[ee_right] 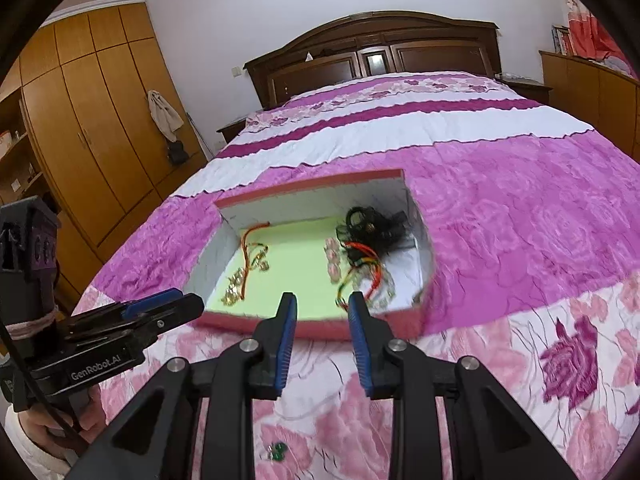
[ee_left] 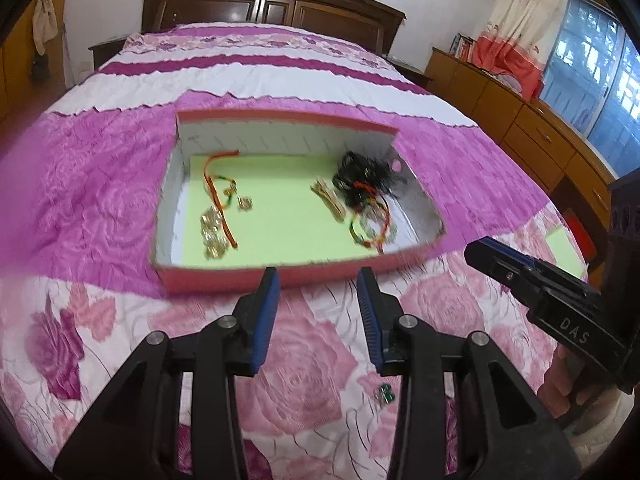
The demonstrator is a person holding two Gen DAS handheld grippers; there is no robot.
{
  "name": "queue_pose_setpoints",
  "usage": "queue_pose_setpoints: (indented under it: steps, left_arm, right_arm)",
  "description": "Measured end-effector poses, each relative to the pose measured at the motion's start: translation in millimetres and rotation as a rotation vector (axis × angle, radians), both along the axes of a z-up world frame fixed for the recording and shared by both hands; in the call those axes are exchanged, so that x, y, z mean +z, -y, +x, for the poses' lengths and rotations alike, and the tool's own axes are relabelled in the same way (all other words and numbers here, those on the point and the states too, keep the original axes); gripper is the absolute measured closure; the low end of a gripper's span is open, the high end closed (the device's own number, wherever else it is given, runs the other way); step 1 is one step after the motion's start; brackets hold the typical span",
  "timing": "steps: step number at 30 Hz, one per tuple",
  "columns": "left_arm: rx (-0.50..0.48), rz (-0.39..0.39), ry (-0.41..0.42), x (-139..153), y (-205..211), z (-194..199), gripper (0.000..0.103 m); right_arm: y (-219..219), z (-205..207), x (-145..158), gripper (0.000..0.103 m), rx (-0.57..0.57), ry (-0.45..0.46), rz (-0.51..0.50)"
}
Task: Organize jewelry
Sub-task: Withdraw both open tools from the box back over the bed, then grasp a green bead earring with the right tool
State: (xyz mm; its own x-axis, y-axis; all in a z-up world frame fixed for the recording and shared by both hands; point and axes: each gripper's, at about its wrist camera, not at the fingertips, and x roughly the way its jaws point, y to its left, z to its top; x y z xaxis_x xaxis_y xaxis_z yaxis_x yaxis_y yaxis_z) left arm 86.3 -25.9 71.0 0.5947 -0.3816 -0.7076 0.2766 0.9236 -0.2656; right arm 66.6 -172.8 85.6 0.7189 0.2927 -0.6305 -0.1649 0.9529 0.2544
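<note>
Both grippers, left (ee_left: 318, 276) and right (ee_right: 322, 302), are held empty, jaws wide; most jewelry's already sorted into the box (ee_left: 276, 276), one green piece (ee_left: 385, 392) left on the bedspread (ee_left: 80, 320) at 6 o'clock.

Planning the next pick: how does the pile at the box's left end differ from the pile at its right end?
The left pile is sparse: gold pieces and one orange cord, spread flat. The right pile is bulkier, with a black tangle heaped against the box's right wall and red-green-yellow cord loops in front. The left pile has no black items. Both lie on the green liner, untouched by the left gripper or right gripper.
</note>
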Motion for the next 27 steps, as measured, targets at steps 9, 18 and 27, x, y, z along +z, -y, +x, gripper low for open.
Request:
queue_pose_setpoints:
  steps: [9,18,27]
  left_arm:
    - [-0.047,0.0,-0.05,-15.2,10.1,-21.4,0.071]
    - [-0.039,0.013,-0.084,-28.5,5.9,-30.2,0.071]
    - [0.003,0.037,-0.094,-40.3,-3.9,-38.4,0.071]
  right_arm:
    - [9.1,-28.2,-8.9,0.074,-0.008,-0.005,-0.047]
    - [8.8,-49.8,-29.2,0.074,0.01,-0.048,-0.057]
    - [-2.8,-61.5,-49.4,0.074,0.032,-0.089,-0.059]
